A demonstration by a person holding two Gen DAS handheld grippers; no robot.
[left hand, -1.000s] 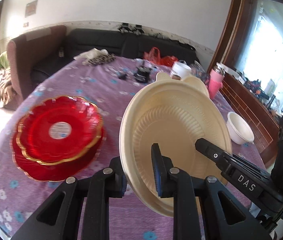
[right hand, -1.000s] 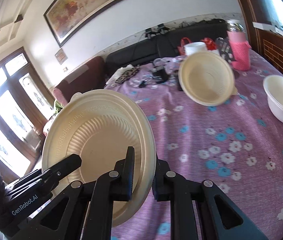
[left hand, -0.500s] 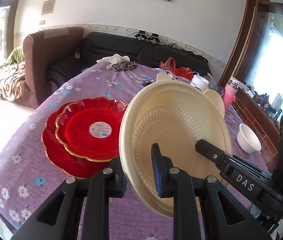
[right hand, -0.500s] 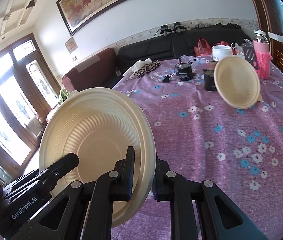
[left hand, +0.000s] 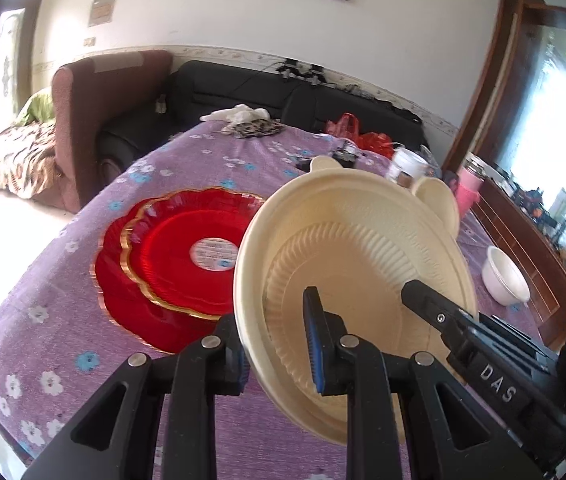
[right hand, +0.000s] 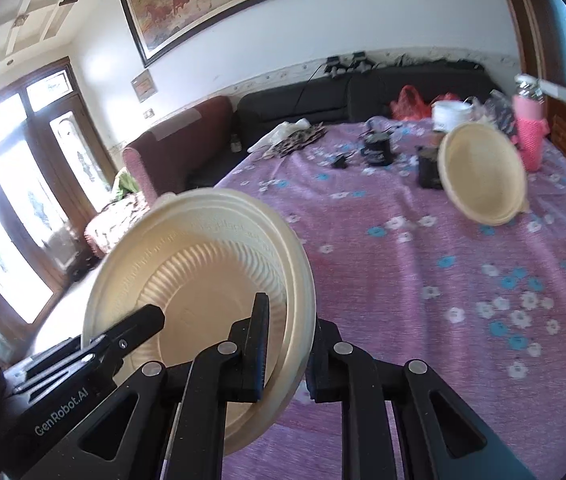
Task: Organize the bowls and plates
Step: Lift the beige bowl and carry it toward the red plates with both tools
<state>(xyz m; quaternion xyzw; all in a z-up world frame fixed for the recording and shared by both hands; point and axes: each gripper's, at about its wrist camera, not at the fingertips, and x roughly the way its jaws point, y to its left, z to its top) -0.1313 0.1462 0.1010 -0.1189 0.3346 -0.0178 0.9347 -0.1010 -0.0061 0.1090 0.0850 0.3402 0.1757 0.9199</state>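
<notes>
"DAS" in white on the black right gripper body; "GenRobot.AI" in white on the black left gripper body. Red plate's label unreadable.

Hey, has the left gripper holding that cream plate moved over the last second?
Yes. The left gripper has drawn back with the cream plate: the red plates sit farther off and more table shows.

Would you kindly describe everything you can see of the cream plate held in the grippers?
The cream plate is round, matte, and looks like moulded pulp or light plastic, with a ribbed wall around a flat centre and a stepped rim. It appears to be more than one plate nested, judging by the layered rim. It is held tilted on edge above the purple tablecloth. The left hand-held gripper and right hand-held gripper both pinch its lower rim, one finger inside, one behind.
</notes>
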